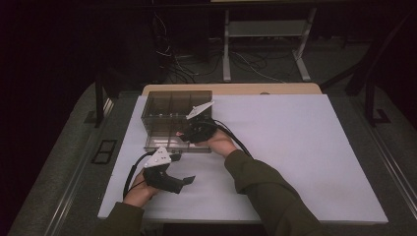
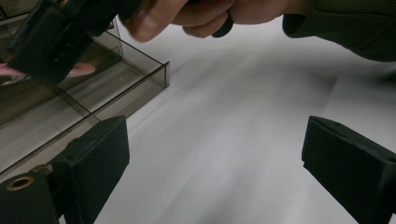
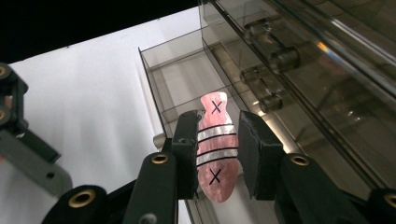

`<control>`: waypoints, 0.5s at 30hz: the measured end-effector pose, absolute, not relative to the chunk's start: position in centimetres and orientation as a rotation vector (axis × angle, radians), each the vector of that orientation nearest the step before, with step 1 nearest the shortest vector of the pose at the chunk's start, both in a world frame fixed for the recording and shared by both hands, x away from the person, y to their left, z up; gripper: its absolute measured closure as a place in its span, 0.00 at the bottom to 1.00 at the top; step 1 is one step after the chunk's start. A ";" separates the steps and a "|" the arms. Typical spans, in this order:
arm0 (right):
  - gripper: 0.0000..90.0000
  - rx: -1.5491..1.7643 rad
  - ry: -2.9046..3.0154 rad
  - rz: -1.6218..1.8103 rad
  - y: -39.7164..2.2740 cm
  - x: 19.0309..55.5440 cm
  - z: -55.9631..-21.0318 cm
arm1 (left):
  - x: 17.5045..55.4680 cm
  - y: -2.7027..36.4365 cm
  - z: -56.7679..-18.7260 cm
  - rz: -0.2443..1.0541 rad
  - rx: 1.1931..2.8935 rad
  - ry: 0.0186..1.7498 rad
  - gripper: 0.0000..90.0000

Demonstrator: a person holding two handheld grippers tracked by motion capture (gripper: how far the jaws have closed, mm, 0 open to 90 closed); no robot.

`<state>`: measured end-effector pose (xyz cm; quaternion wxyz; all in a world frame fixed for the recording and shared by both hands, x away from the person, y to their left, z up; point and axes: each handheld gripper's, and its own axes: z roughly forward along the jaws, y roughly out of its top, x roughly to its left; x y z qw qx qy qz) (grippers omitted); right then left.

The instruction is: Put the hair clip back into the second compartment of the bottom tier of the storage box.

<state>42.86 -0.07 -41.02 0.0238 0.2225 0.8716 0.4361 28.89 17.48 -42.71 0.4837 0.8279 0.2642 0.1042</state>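
Right gripper view shows your right gripper [image 3: 217, 156] clenched on the pink fish-shaped piece [image 3: 214, 144], its long axis running 6 to 12 o'clock, narrow end toward 12, poised over the smoky compartment box [image 3: 187, 79]. You seem mid-placement; next, lower it into one compartment and release. Your left gripper [image 1: 172, 178] idles on the surface [image 1: 295, 147], fingers [image 2: 95, 158] spread apart.

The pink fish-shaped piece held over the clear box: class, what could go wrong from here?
1. The right gripper pinches the pink fish-shaped piece only by its thin edges, so it could twist or slip out.
2. It hangs near a divider of the clear compartment box; released here, it might land in the wrong compartment or catch on a wall.
3. The left gripper is open and off the box, so a nudge could shift it.
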 end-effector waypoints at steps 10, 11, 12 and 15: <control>0.75 0.634 2.723 1.290 1.9 43.4 -41.9 | 28.8 17.5 -42.7 0.255 2.015 0.642 0.07; 0.74 0.633 2.728 1.282 2.1 43.4 -42.1 | 28.8 17.5 -42.7 0.254 2.016 0.640 0.07; 0.72 0.637 2.728 1.286 2.2 43.4 -42.1 | 28.8 17.5 -42.6 0.255 2.016 0.638 0.07; 0.70 0.642 2.726 1.291 2.2 43.4 -42.2 | 28.8 17.5 -42.7 0.255 2.016 0.637 0.07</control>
